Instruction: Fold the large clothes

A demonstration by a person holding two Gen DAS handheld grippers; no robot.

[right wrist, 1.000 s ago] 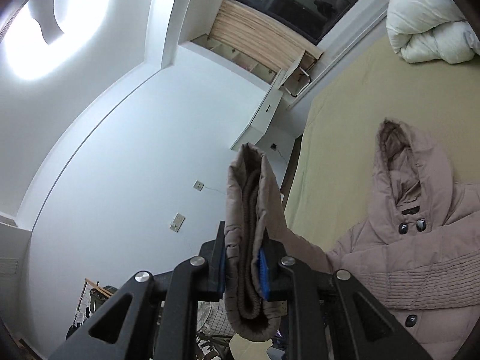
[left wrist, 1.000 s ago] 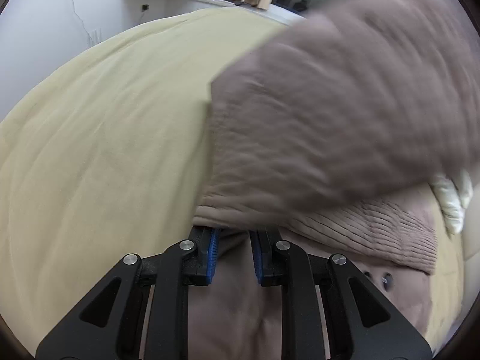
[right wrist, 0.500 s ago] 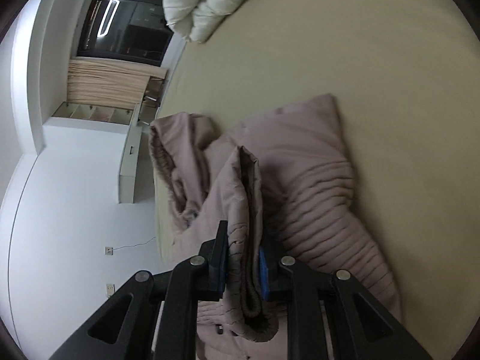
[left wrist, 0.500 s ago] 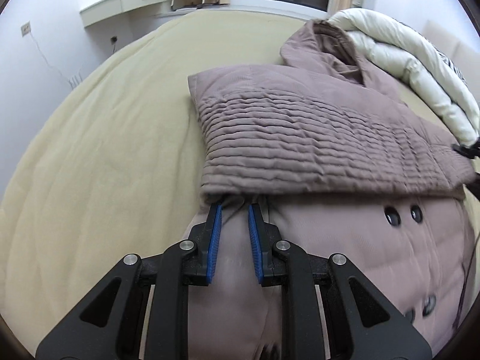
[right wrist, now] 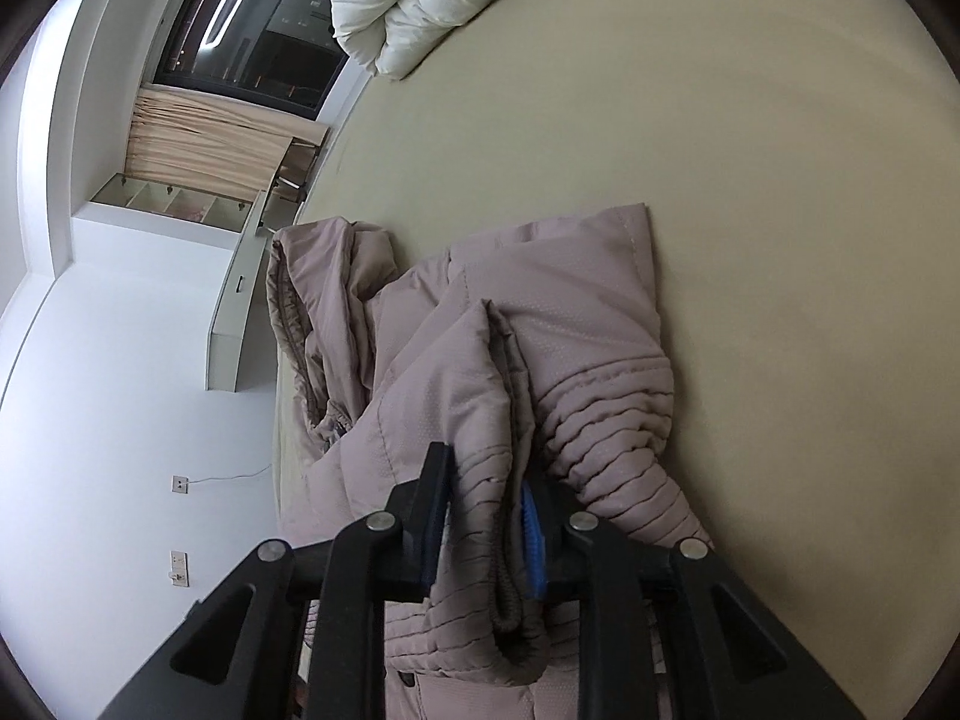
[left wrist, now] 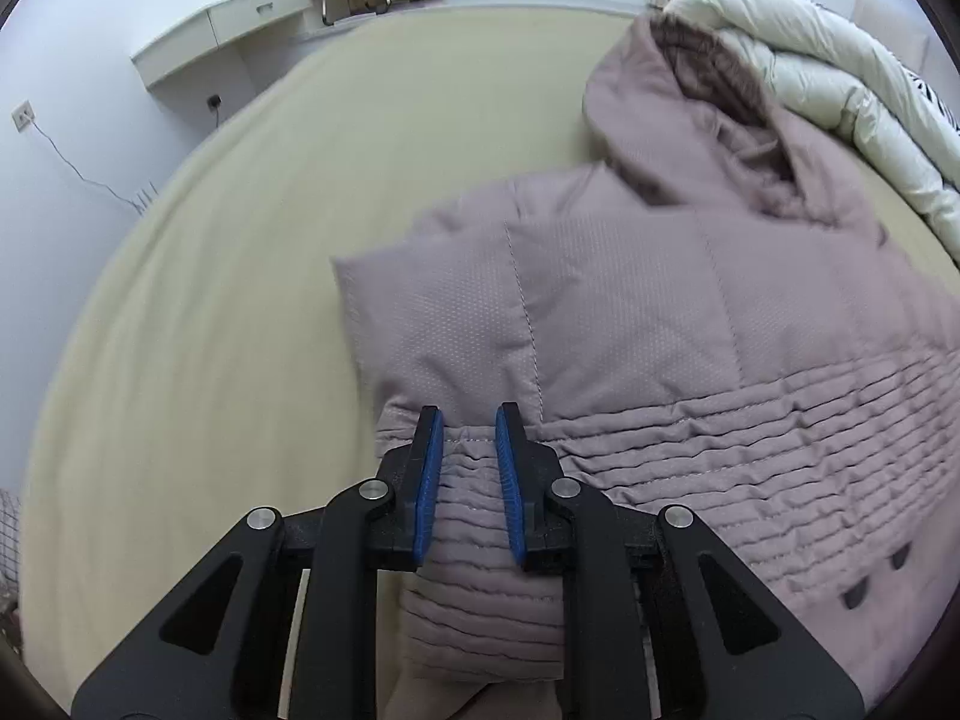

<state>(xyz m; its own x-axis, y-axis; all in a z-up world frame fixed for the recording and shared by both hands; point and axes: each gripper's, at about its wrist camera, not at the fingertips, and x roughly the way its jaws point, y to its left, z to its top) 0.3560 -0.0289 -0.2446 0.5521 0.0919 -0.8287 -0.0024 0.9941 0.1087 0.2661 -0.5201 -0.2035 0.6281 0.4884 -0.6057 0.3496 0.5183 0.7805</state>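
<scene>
We are in the middle of folding a mauve padded coat (left wrist: pixel 630 324) that lies on the bed (left wrist: pixel 210 312), with its hood (left wrist: pixel 690 96) pointing toward the rolled white duvet (left wrist: pixel 840 90) at the far end. We judge that the step in hand is to bring one side panel or sleeve across the body of the coat, because a quilted part already lies over the front with the buttons. Our right hand-held gripper (right wrist: pixel 486 528) is pinching a thick doubled fold of the coat (right wrist: pixel 540 324), near a ribbed cuff (right wrist: pixel 516 624), and it holds this fold lifted above the rest of the garment; this view is rolled to the side, so the bed (right wrist: pixel 750 180) appears at the right and the wall at the left. Our left hand-held gripper (left wrist: pixel 467 468) points forward and a little downward over the ribbed band of the coat, its blue pads (left wrist: pixel 429 480) spread with a clear gap, and the fabric passes under them; we cannot tell if they touch the cloth. For the next move, we think the right side must lay its fold flat and let go, while the left presses or takes the near edge so that the thick padding does not spring back. The coat is bulky and slippery, so the layers may slide.
</scene>
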